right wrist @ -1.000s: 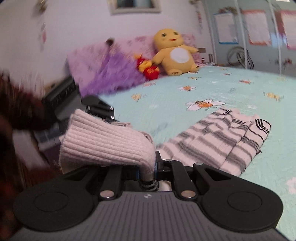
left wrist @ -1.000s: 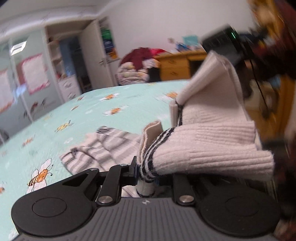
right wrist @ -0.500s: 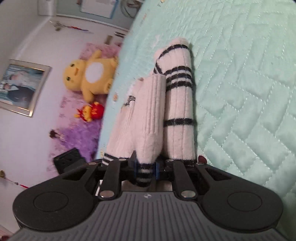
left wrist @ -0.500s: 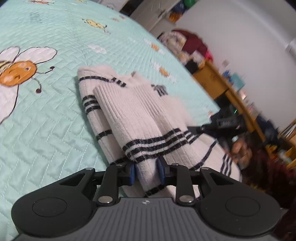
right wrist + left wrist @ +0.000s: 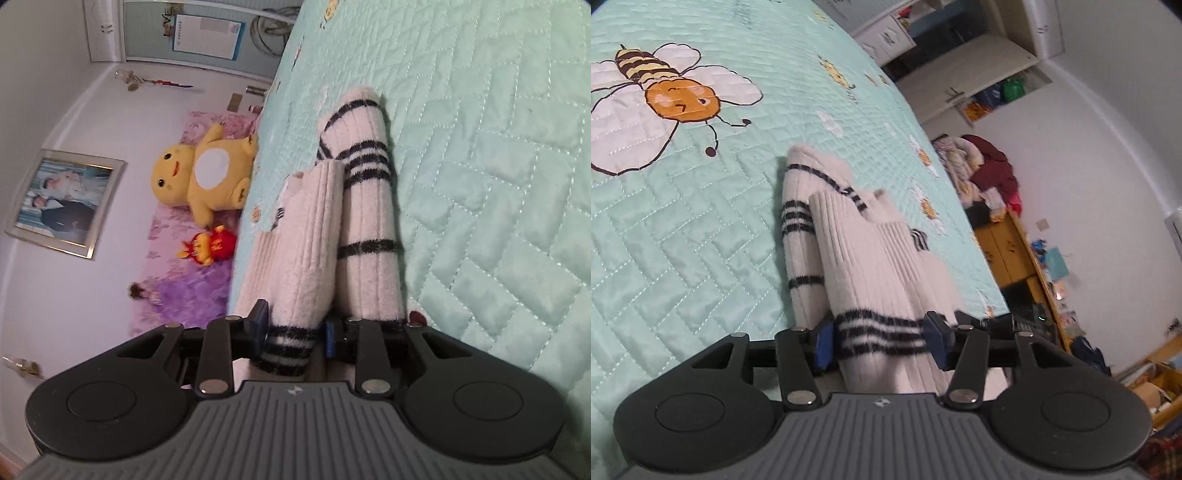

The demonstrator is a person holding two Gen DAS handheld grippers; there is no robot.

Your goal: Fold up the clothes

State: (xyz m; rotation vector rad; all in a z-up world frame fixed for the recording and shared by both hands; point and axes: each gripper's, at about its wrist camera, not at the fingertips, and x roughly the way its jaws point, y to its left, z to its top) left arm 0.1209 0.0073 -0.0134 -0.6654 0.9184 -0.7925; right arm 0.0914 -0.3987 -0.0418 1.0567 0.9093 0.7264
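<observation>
The bed (image 5: 701,221), with its quilted mint cover, is used as the folding surface. The striped knit sweater (image 5: 871,258) is laid on it, doubled over, so that the fold holds by its own weight. The left gripper (image 5: 879,341) and right gripper (image 5: 293,330) have just been opening: the jaws stand released, the sweater's edge lying loosely between them.

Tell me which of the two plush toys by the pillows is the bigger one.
The yellow plush with the white belly patch. The red and yellow plush lying just beside it is far smaller.
</observation>
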